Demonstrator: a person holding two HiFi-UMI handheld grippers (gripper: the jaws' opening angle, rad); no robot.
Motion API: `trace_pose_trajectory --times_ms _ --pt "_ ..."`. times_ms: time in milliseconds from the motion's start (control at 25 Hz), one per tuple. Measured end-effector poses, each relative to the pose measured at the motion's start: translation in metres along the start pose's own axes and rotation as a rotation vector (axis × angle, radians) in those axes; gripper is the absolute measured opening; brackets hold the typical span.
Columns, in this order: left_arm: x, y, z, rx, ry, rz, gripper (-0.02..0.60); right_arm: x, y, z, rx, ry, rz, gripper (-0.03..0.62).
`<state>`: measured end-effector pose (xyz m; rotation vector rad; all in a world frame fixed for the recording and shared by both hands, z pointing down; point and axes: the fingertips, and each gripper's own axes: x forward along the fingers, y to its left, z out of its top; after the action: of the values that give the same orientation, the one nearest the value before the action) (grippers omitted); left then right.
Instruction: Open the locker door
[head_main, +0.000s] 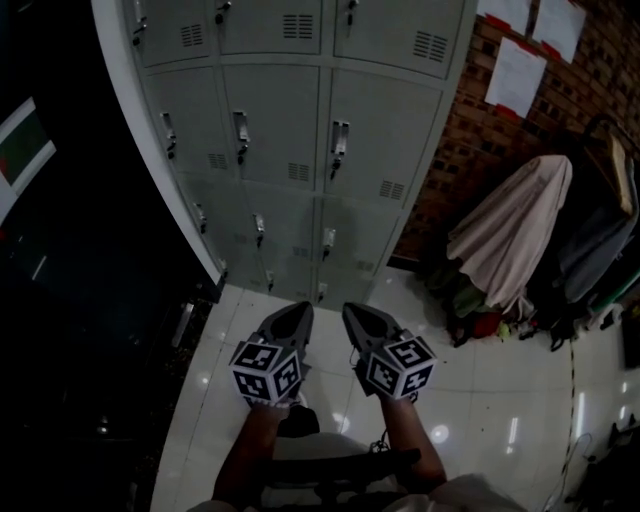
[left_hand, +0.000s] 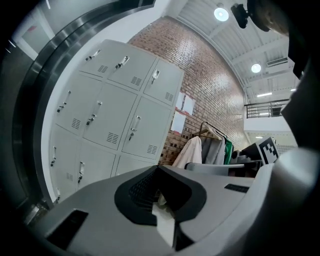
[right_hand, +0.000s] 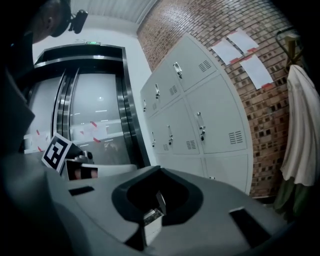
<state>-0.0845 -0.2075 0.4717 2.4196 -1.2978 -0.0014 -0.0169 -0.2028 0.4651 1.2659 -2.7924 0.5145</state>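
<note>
Head view shows left gripper (head_main: 299, 309) and right gripper (head_main: 352, 309), jaws clenched, facing the shut lockers (head_main: 290, 120).

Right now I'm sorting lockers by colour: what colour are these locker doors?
Light grey; the locker doors show best in the left gripper view.

Locker bank (head_main: 290, 110) is my landmark. I'm standing in front of it, with my left gripper (head_main: 300, 310) and right gripper (head_main: 352, 310) side by side, well short of its bottom row. To its right is a brick wall (head_main: 465, 140) with paper sheets (head_main: 515, 75) on it, and a clothes rack (head_main: 515, 235) stands before that wall. To its left is a doorway (right_hand: 95, 110).
</note>
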Motion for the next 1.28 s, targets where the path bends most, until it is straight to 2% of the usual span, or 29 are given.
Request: trace_pose_trajectory --times_ms 360,680,1040,1240,1280 --pt "0.039 0.062 0.037 -0.007 0.018 -0.056 -0.008 0.081 -0.018 0.033 -0.051 0.008 -0.060 0.004" --pt "0.069 0.090 0.055 0.030 0.046 -0.105 -0.008 0.126 -0.034 0.052 -0.041 -0.019 -0.086 0.005" --pt "0.112 0.119 0.074 0.056 0.051 -0.088 -0.008 0.163 -0.076 0.073 -0.040 -0.048 -0.124 0.006" --pt "0.139 0.132 0.086 0.060 0.055 -0.101 -0.008 0.190 -0.108 0.096 -0.044 -0.094 -0.175 0.033" --pt "0.145 0.135 0.088 0.060 0.054 -0.102 -0.008 0.196 -0.115 0.101 -0.045 -0.102 -0.183 0.065"
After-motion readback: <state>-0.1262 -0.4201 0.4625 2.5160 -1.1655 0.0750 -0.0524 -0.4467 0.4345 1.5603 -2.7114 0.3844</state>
